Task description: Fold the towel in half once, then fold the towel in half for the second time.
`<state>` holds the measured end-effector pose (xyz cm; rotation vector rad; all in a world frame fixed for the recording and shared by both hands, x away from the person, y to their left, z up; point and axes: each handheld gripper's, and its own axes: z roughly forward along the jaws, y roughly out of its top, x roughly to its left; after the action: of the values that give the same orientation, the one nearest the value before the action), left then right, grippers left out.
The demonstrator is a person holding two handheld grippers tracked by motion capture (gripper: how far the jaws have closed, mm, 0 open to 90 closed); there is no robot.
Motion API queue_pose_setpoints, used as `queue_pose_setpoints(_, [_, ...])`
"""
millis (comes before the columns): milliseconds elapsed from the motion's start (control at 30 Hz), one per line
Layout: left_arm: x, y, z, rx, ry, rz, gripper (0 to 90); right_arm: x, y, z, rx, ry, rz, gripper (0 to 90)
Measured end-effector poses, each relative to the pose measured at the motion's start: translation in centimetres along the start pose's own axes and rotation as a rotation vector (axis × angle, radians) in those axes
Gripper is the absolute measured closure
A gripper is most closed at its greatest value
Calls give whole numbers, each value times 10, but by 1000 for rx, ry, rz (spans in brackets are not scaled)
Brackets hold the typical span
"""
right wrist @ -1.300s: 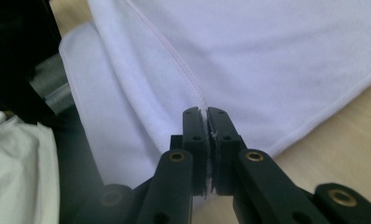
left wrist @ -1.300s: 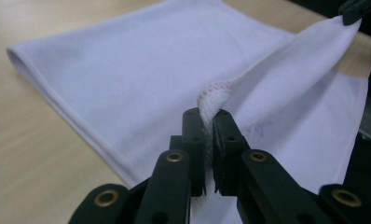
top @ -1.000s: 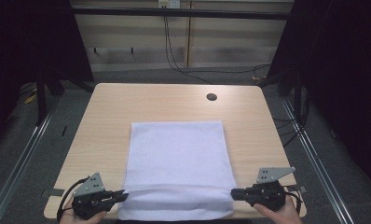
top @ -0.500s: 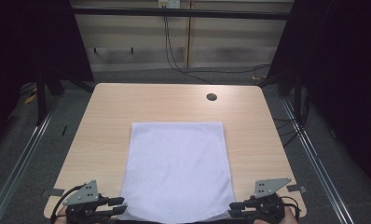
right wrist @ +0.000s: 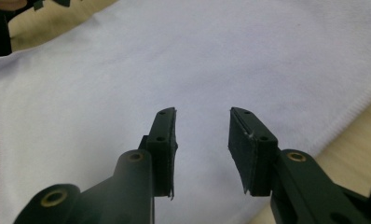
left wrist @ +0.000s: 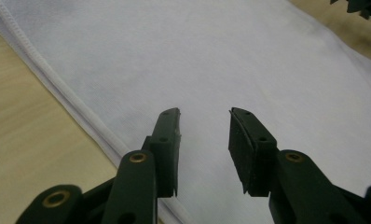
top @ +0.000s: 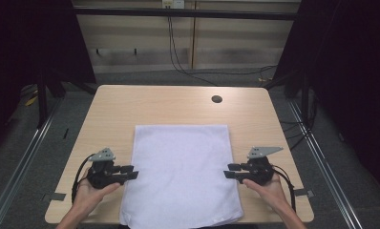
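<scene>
A flat white rectangular cloth point(top: 181, 174) lies on the light wooden counter point(top: 131, 105) between the left tongs point(top: 131, 172) and right tongs point(top: 231, 171), both spread, their jaws having just been opening with nothing between them.

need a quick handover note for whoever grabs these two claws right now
Left claw: open, nothing between the jaws, which have just been opening; it sits at the left edge of the cloth.
Right claw: open and empty too, jaws just opened, at the cloth's right edge.
Cloth: white, lying flat on the table, near edge reaching the table's front edge.
Done: cloth spread out and let go.
Left: probably the next fold; both claws look placed to grip the side edges.
</scene>
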<state>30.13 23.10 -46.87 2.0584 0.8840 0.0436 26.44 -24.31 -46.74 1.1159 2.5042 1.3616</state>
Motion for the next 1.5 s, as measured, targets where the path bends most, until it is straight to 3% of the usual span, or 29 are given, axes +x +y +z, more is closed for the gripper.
queue_pose_setpoints(100, [14, 12, 18, 4, 22, -22, 607, -9, 11, 18, 42, -12, -14, 624])
queue_pose_setpoints(167, [23, 19, 30, 11, 15, -37, 606, -14, 16, 28, 60, -22, -16, 626])
queue_pose_setpoints(233, [31, 24, 39, 13, 57, -28, 597, -21, 22, 39, 70, -30, -7, 626])
queue_pose_setpoints(300, [39, 28, 46, 29, 62, -37, 596, -27, 28, 50, 80, -53, -13, 628])
queue_pose_setpoints(367, [48, 30, 54, 78, 86, -13, 576, -34, 34, 58, 80, -70, -10, 631])
queue_pose_setpoints(400, [50, 29, 55, 73, 116, -7, 575, -38, 37, 63, 75, -80, -3, 633])
queue_pose_setpoints(433, [54, 28, 56, 55, 125, -27, 585, -41, 39, 66, 73, -79, 3, 639])
queue_pose_setpoints(467, [54, 27, 57, 56, 126, -23, 615, -43, 40, 70, 73, -92, 11, 640])
queue_pose_setpoints(500, [51, 26, 57, 67, 145, 20, 631, -44, 41, 73, 78, -94, 10, 641])
queue_pose_setpoints(533, [49, 26, 56, 75, 150, 39, 648, -45, 41, 76, 83, -95, 16, 638])
queue_pose_setpoints(567, [47, 25, 56, 83, 153, 47, 686, -47, 40, 79, 92, -98, 9, 637])
queue_pose_setpoints(633, [45, 22, 54, 90, 111, 55, 817, -45, 37, 82, 106, -114, 2, 638])
queue_pose_setpoints(667, [45, 19, 53, 81, 112, 59, 825, -44, 36, 81, 106, -111, -7, 653])
queue_pose_setpoints(733, [42, 17, 52, 73, 103, 53, 829, -40, 33, 78, 126, -129, -41, 660])
queue_pose_setpoints(967, [24, 8, 48, 92, 55, 70, 816, -30, 18, 59, 149, -91, -28, 658])
queue_pose_setpoints(1100, [16, 3, 45, 97, 17, 54, 808, -27, 13, 53, 155, -80, -24, 657])
queue_pose_setpoints(1300, [2, -4, 40, 112, 7, 71, 801, -21, 5, 44, 166, -59, -18, 655])
queue_pose_setpoints(1400, [-8, -9, 37, 127, 4, 87, 760, -12, -2, 37, 182, -39, -34, 649])
queue_pose_setpoints(1500, [-14, -13, 33, 142, -29, 76, 741, -1, -11, 26, 210, -7, -20, 647])
